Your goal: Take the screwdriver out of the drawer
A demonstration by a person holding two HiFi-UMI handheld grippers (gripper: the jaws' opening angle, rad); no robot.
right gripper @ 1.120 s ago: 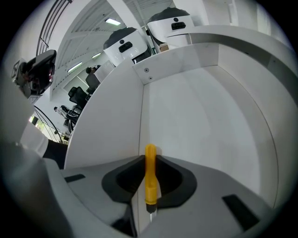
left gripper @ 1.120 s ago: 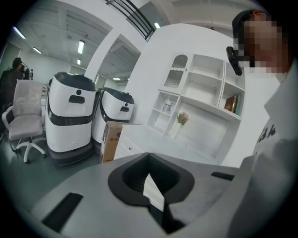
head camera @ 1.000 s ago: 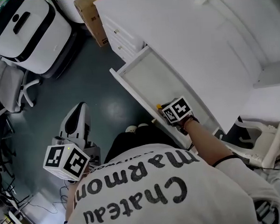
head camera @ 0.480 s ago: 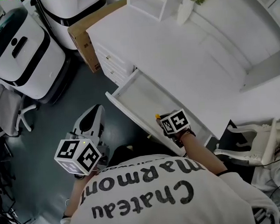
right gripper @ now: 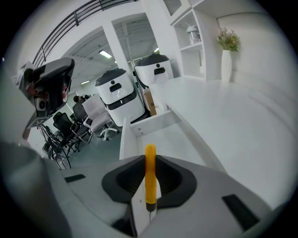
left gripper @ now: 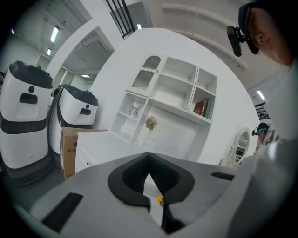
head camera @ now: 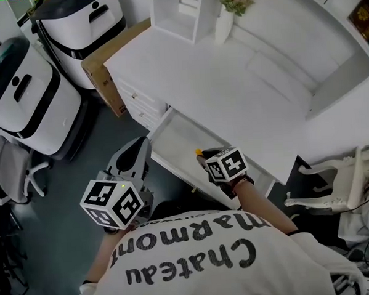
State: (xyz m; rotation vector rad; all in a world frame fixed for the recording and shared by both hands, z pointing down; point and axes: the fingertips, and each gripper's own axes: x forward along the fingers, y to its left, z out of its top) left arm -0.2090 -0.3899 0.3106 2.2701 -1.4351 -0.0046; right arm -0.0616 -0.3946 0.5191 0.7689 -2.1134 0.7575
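Note:
The yellow-handled screwdriver [right gripper: 150, 174] stands upright between the jaws of my right gripper [right gripper: 150, 160], which is shut on it. From the head view, the right gripper [head camera: 205, 159] hangs over the open white drawer [head camera: 171, 133], and the handle's yellow tip [head camera: 199, 153] pokes out in front of its marker cube. The drawer's [right gripper: 156, 132] bare floor lies below the jaws. My left gripper [head camera: 137, 150] is left of the drawer's front over the floor, holding nothing. In the left gripper view its jaws [left gripper: 149, 155] meet at the tips.
The drawer belongs to a white desk [head camera: 230, 80] carrying a shelf unit [head camera: 184, 14] and a vase of flowers [head camera: 230, 12]. A cardboard box [head camera: 97, 77] and two white machines [head camera: 22, 103] stand left of it. A white chair [head camera: 334, 185] is at right.
My right gripper has risen with the screwdriver, up from the drawer floor. My left gripper has lifted and come closer to the drawer front.

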